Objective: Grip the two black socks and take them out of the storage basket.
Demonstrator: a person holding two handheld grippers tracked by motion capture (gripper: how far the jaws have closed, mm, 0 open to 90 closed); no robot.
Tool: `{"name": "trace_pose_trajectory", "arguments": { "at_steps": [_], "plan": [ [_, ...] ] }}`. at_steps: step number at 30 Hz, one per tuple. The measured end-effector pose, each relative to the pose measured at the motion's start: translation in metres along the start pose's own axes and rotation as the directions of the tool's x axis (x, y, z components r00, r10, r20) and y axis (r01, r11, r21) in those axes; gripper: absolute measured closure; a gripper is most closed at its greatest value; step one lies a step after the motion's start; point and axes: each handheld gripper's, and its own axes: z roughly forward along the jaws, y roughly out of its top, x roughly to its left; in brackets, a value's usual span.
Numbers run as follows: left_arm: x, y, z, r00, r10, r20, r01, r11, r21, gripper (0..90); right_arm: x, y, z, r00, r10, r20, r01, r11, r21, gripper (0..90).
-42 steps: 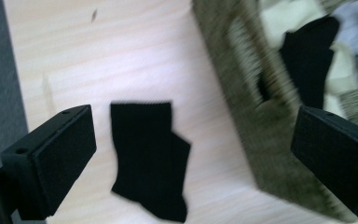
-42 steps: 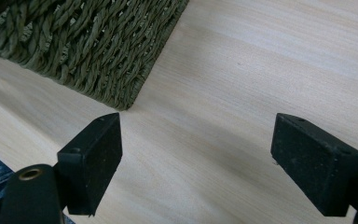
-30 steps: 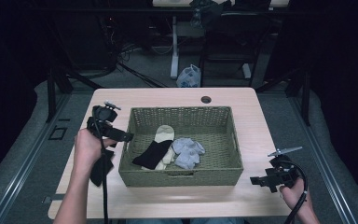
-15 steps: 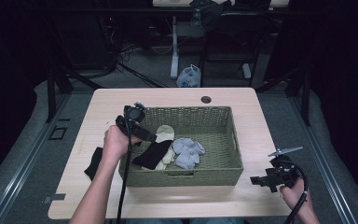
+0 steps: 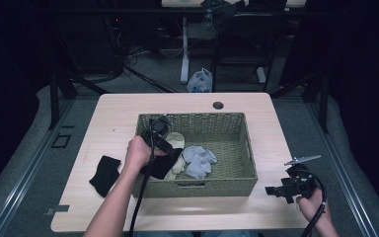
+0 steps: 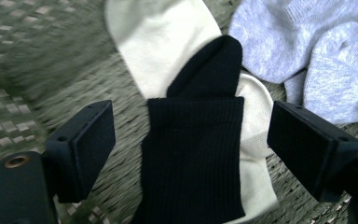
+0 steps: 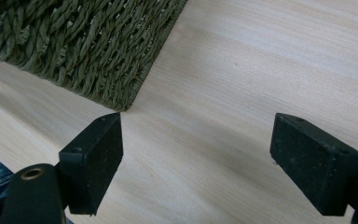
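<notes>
My left gripper [image 5: 167, 148] reaches down into the left part of the woven basket [image 5: 197, 116]. In the left gripper view its jaws [image 6: 193, 140] stand either side of a black sock [image 6: 191, 182], with a gap on both sides. They have just been closing, and the pads are not touching the sock. The black sock lies over a cream sock [image 6: 154, 42], with grey socks [image 6: 307, 51] beside them. My right gripper [image 5: 277, 190] rests open at the table's front right, over bare wood [image 7: 196, 154] with nothing between its jaws.
Another black sock [image 5: 104, 174] lies flat on the table left of the basket. The basket's near right corner [image 7: 84, 42] is close to the right gripper. A round cable hole [image 5: 218, 105] sits at the table's far edge.
The left hand moved right from the table's left side, over the basket rim, and sank onto the socks inside. The black sock on the table is now uncovered. The right hand stayed still.
</notes>
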Motion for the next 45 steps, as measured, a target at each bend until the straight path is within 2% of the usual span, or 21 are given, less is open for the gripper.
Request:
{"name": "trace_pose_trajectory", "arguments": {
  "at_steps": [3, 5, 10, 12, 14, 15, 20, 21, 22, 31, 36, 45],
  "plan": [
    [0.000, 0.003, 0.010, 0.9999, -0.001, 0.014, 0.001, 0.9997, 0.024, 22.1, -0.001, 0.000, 0.000, 1.0000, -0.002, -0.001, 0.002, 1.000, -0.001, 16.9],
    [0.000, 0.005, 0.015, 0.9999, 0.010, 0.009, -0.010, 0.9988, 0.048, 24.5, -0.001, 0.000, 0.000, 1.0000, -0.002, -0.001, 0.002, 1.000, -0.001, 16.9],
    [0.001, 0.007, 0.030, 1.0000, -0.001, 0.006, 0.000, 0.9954, 0.096, 31.7, 0.000, 0.000, 0.000, 1.0000, -0.002, -0.002, 0.002, 1.000, -0.003, 17.0],
    [0.002, 0.007, 0.035, 1.0000, -0.002, 0.006, 0.001, 0.9936, 0.113, 38.2, -0.001, 0.000, 0.000, 1.0000, -0.002, -0.002, 0.002, 1.000, -0.004, 17.0],
    [0.003, 0.007, 0.039, 0.9998, -0.021, -0.002, 0.022, 0.9936, 0.111, 44.8, -0.001, 0.000, 0.000, 1.0000, -0.004, -0.001, 0.004, 1.000, -0.005, 17.1],
    [0.003, 0.006, 0.041, 0.9996, -0.027, 0.007, 0.026, 0.9930, 0.115, 48.4, -0.001, 0.000, 0.000, 1.0000, -0.004, -0.001, 0.004, 1.000, -0.005, 17.1],
    [0.002, 0.005, 0.042, 0.9994, -0.020, 0.027, 0.016, 0.9929, 0.118, 66.3, -0.001, 0.000, -0.001, 0.9999, 0.005, -0.009, -0.005, 1.000, -0.008, 17.3],
    [-0.001, 0.005, 0.039, 0.9997, 0.003, 0.026, -0.006, 0.9934, 0.114, 69.7, -0.001, 0.000, -0.001, 1.0000, 0.005, -0.008, -0.005, 1.000, -0.007, 17.4],
    [-0.002, 0.005, 0.038, 0.9997, 0.008, 0.024, -0.011, 0.9937, 0.112, 71.0, -0.001, 0.000, -0.001, 1.0000, 0.005, -0.007, -0.005, 1.000, -0.007, 17.3],
    [-0.006, 0.003, 0.011, 0.9990, 0.030, 0.034, -0.030, 0.9993, 0.020, 72.5, -0.001, 0.000, -0.001, 1.0000, 0.004, -0.006, -0.004, 1.000, -0.008, 17.3],
    [-0.007, 0.005, -0.010, 0.9983, 0.046, 0.036, -0.045, 0.9984, -0.034, 72.4, -0.001, 0.000, -0.001, 1.0000, 0.004, -0.004, -0.004, 1.000, -0.006, 17.3],
    [-0.009, 0.008, -0.037, 0.9967, 0.069, 0.043, -0.065, 0.9944, -0.083, 72.4, -0.001, 0.000, -0.001, 0.9999, 0.008, -0.008, -0.008, 1.000, -0.010, 17.2]
  ]
}}
